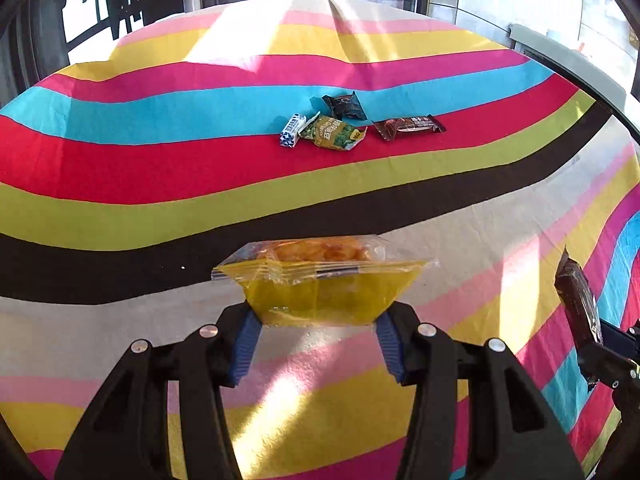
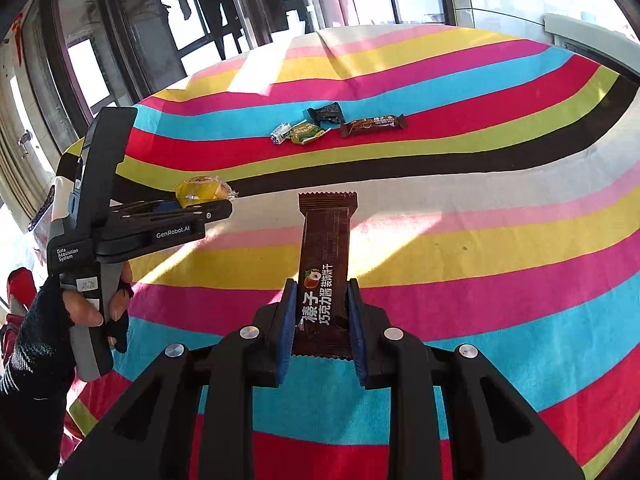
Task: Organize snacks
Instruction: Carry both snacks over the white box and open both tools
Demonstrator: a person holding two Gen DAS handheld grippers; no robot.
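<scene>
My left gripper (image 1: 316, 326) is shut on a yellow pastry packet (image 1: 324, 280), held above the striped tablecloth (image 1: 160, 184). From the right wrist view, the same packet (image 2: 202, 191) shows at the tip of the left gripper (image 2: 212, 204). My right gripper (image 2: 322, 320) is shut on a brown chocolate wafer bar (image 2: 326, 260) that sticks out forward. That bar (image 1: 578, 300) appears at the right edge of the left view. Farther off on the cloth lie a white-blue packet (image 1: 292, 130), a green packet (image 1: 334, 134), a black packet (image 1: 345, 106) and a brown bar (image 1: 408, 126).
The table's far edge meets windows and dark frames (image 2: 224, 8). A gloved hand (image 2: 72, 320) holds the left gripper's handle. A grey ledge (image 1: 560, 52) stands beyond the table at the right. Broad stripes of cloth lie between the grippers and the group of snacks.
</scene>
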